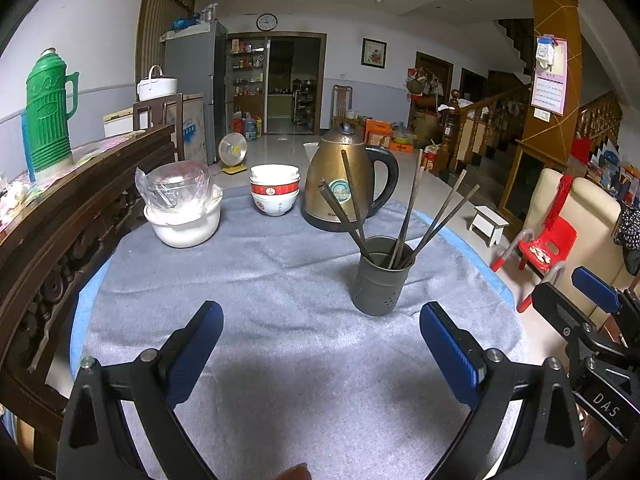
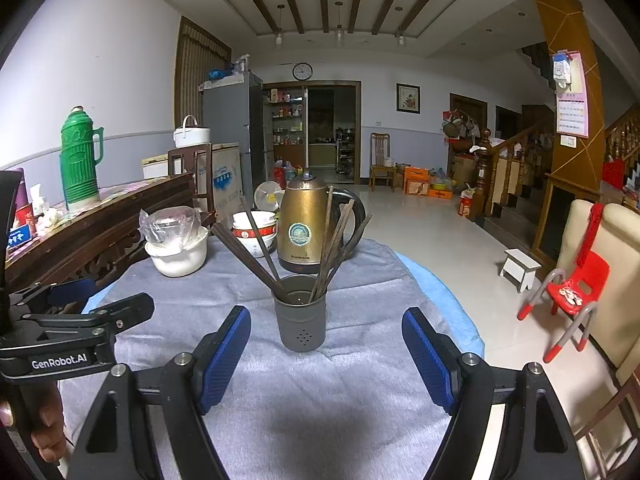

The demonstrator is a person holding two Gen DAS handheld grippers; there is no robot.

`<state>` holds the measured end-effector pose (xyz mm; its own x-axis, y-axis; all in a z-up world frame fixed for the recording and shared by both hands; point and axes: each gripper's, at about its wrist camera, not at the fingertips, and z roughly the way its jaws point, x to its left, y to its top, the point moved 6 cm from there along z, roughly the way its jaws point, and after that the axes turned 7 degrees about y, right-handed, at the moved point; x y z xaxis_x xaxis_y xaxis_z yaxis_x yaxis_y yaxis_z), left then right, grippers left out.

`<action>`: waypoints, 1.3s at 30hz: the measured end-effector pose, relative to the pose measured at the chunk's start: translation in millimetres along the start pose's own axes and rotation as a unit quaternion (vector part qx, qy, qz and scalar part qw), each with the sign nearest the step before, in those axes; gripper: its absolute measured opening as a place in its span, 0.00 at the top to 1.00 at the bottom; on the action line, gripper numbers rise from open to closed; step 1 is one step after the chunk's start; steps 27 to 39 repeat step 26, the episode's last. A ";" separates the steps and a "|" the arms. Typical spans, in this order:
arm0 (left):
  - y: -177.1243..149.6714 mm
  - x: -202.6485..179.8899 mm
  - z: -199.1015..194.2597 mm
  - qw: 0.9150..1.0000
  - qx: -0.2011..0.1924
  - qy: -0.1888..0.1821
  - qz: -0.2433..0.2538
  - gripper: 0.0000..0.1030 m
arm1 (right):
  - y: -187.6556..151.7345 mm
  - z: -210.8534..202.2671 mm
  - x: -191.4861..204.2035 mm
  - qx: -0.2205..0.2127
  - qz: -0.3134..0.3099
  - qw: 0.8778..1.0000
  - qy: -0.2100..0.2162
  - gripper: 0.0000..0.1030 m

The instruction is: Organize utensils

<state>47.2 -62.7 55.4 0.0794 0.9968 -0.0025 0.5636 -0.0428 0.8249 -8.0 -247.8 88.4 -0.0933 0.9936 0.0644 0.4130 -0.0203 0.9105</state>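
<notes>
A dark grey utensil cup [image 1: 380,280] [image 2: 301,320] stands upright on the grey cloth and holds several dark chopsticks [image 1: 408,216] [image 2: 332,240] that fan out of its top. My left gripper [image 1: 320,320] is open and empty, low over the cloth, with the cup ahead and to the right. My right gripper [image 2: 326,324] is open and empty, with the cup standing just ahead between its blue pads [image 2: 226,356]. The right gripper also shows at the right edge of the left wrist view [image 1: 592,292], and the left gripper at the left of the right wrist view [image 2: 80,312].
A brass kettle [image 1: 344,180] [image 2: 308,224], stacked red-and-white bowls [image 1: 275,188] [image 2: 256,232] and a white pot with a plastic-wrapped bowl [image 1: 182,204] [image 2: 176,244] stand at the table's back. A dark wooden sideboard [image 1: 80,200] with a green thermos [image 1: 48,112] runs along the left. A red chair [image 2: 576,288] is on the floor right.
</notes>
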 end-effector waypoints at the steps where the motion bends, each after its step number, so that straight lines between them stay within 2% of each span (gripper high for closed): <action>1: -0.4 0.0 -0.1 1.000 0.001 0.000 -0.001 0.04 | 0.1 -0.1 0.2 -0.001 0.000 1.000 -0.001 0.21; 39: 8.7 -11.1 4.3 1.000 -0.009 -0.013 0.012 0.04 | 1.8 10.8 2.5 0.005 -0.003 1.000 0.002 0.21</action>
